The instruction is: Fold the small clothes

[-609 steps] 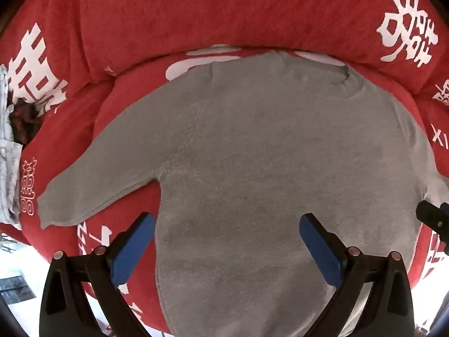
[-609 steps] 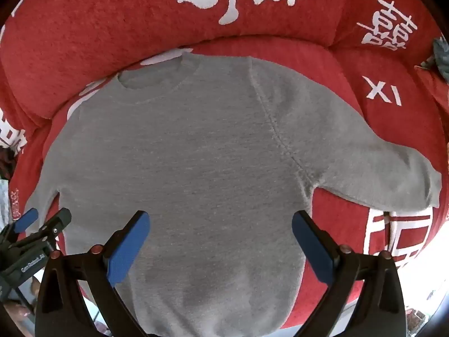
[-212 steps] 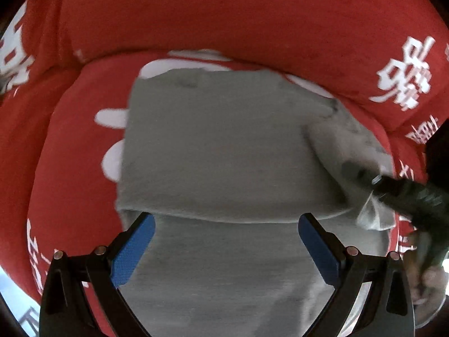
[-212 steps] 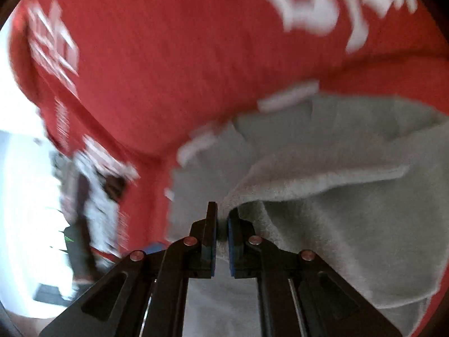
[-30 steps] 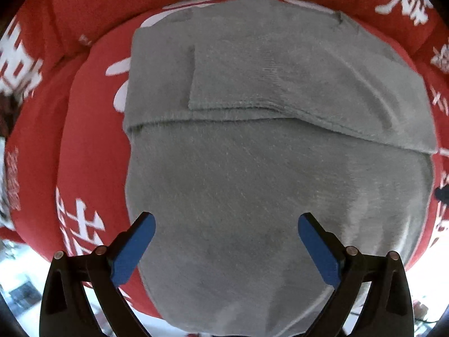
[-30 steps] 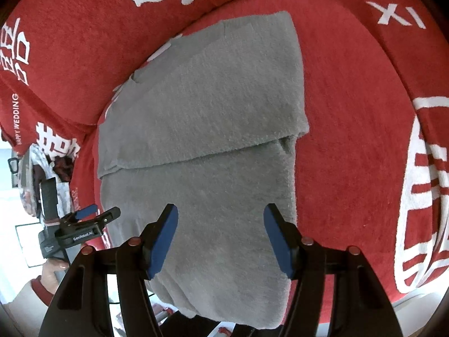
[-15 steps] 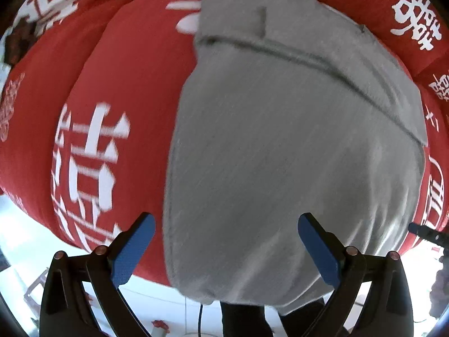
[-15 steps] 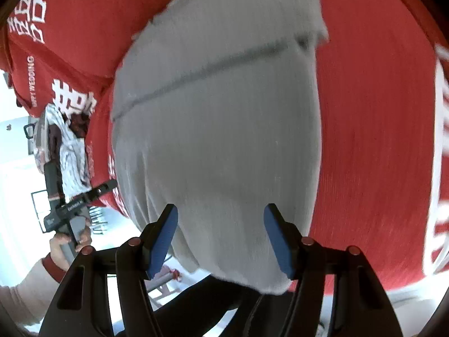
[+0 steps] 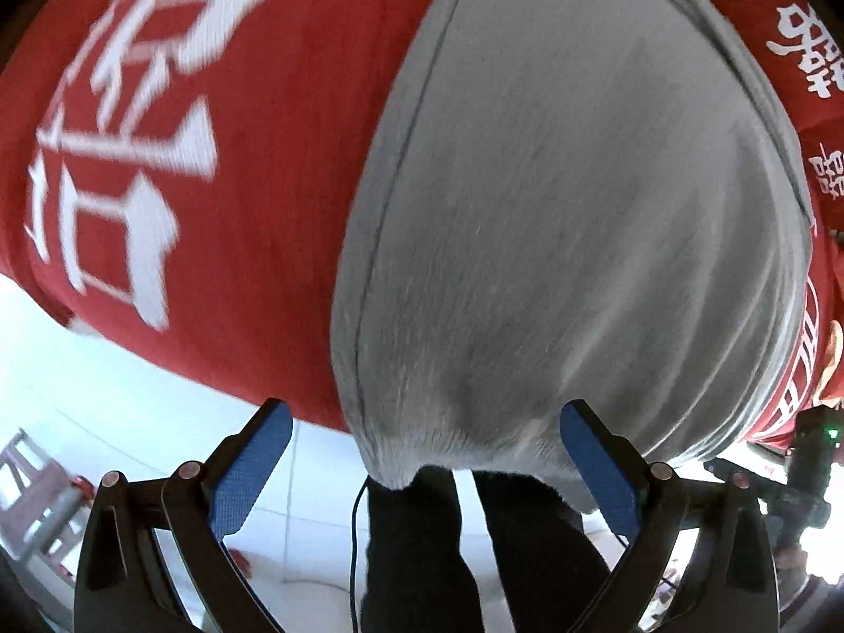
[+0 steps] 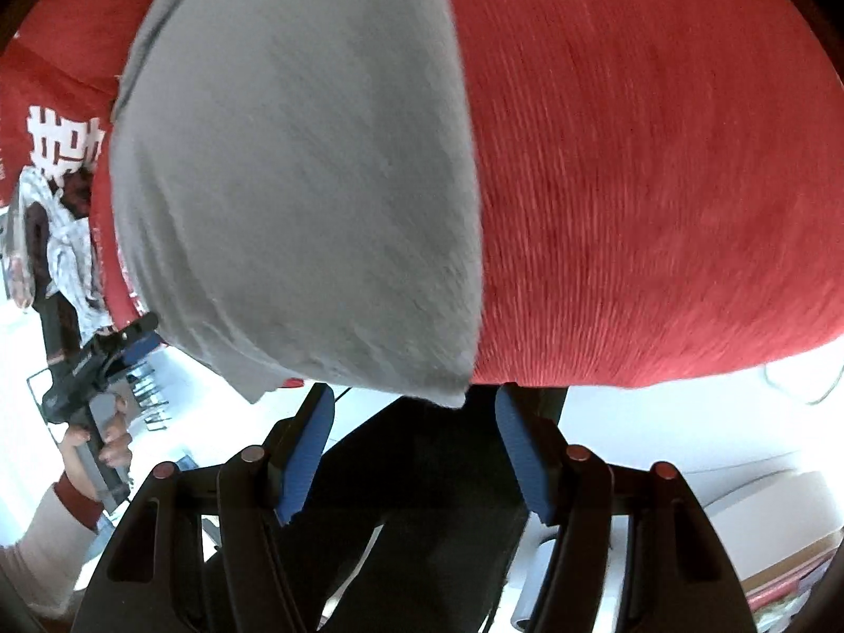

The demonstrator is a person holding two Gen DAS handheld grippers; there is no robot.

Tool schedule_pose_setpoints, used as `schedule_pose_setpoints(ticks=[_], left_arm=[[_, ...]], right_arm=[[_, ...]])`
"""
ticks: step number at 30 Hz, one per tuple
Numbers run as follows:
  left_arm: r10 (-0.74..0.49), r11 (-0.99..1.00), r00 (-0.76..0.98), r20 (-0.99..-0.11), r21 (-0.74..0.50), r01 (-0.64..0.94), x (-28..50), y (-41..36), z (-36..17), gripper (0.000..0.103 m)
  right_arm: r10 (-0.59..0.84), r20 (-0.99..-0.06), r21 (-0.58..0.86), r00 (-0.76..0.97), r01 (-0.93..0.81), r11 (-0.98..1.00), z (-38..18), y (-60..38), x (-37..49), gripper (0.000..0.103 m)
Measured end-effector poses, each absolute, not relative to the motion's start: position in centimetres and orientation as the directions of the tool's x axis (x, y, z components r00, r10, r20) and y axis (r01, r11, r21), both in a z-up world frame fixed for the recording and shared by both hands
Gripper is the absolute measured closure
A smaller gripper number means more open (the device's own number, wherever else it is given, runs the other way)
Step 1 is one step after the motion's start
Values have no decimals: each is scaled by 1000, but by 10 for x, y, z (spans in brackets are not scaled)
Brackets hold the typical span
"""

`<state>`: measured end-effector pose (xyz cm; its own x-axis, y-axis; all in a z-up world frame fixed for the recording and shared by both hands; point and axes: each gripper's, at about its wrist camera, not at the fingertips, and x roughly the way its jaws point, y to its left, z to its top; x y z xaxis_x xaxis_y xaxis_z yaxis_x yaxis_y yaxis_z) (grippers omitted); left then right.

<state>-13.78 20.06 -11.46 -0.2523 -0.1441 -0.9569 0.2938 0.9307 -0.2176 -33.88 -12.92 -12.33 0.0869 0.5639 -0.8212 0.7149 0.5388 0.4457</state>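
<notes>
A grey sweater (image 9: 569, 200) lies on a red cushion (image 9: 221, 242) with its sleeves folded in, and its hem hangs over the cushion's near edge. In the left wrist view my left gripper (image 9: 427, 469) is open just below the hem's left corner, with nothing between its blue pads. In the right wrist view the same sweater (image 10: 295, 169) fills the left half. My right gripper (image 10: 414, 438) is open under the hem's right corner, which hangs just above its pads. The left gripper (image 10: 132, 340) shows at the left of the right wrist view, held by a hand.
White characters (image 9: 116, 158) are printed on the red cushion cover (image 10: 659, 169). Below the edge are a pale tiled floor (image 9: 158, 422) and the person's dark trousers (image 9: 459, 554). A patterned cloth (image 10: 58, 242) hangs at the far left. A cable (image 9: 354, 543) runs down the floor.
Both grippers have dropped and pulled back toward the sweater's hem at the cushion's near edge. The views now look steeply down, and the floor and trousers have come into sight. Both stay open.
</notes>
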Motion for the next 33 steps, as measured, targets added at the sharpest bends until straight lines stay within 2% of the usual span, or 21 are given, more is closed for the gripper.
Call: schedule_pose_setpoints(ticks=[4, 5, 6, 7, 8, 9, 10, 11, 21, 23, 24, 29, 33], left_arm=[[-172, 921, -267, -948, -251, 298, -143, 201, -124, 1], [-175, 918, -258, -950, -252, 305, -144, 199, -123, 8], [-183, 915, -257, -949, -260, 309, -144, 189, -123, 11], [-191, 914, -261, -946, -269, 304, -144, 188, -121, 22], [-208, 910, -270, -940, -288, 299, -146, 189, -120, 36], [-217, 904, -274, -937, -299, 306, -147, 189, -116, 46], [-228, 895, -278, -933, -313, 317, -150, 189, -113, 69], [-248, 882, -288, -925, -339, 328, -150, 187, -108, 88], [-443, 771, -267, -856, -515, 373, -119, 162, -31, 88], [-468, 761, -232, -852, -523, 383, -102, 148, -13, 88], [-476, 759, -217, -852, -523, 388, -91, 146, -5, 88], [-546, 725, -147, -825, -553, 410, -35, 108, 25, 88], [-542, 724, -81, -837, -513, 461, 16, 72, 37, 88]], right_arm=[[574, -811, 471, 112, 706, 528, -141, -116, -337, 36], [581, -804, 484, 125, 704, 519, -143, -114, -337, 36], [588, -796, 501, 143, 701, 507, -145, -110, -337, 36], [600, -783, 521, 164, 700, 489, -146, -107, -338, 38], [609, -771, 538, 187, 703, 465, -145, -105, -339, 58], [607, -772, 534, 190, 711, 457, -144, -103, -340, 73], [611, -765, 541, 202, 717, 440, -142, -102, -343, 95], [620, -748, 566, 238, 716, 408, -138, -100, -348, 95], [621, -571, 775, 537, 602, 192, -66, -118, -332, 95], [603, -531, 811, 595, 564, 158, -54, -130, -327, 95], [590, -515, 825, 622, 548, 142, -49, -143, -317, 98], [527, -435, 879, 730, 471, 72, -23, -196, -276, 98], [483, -395, 906, 781, 417, 66, -5, -241, -241, 102]])
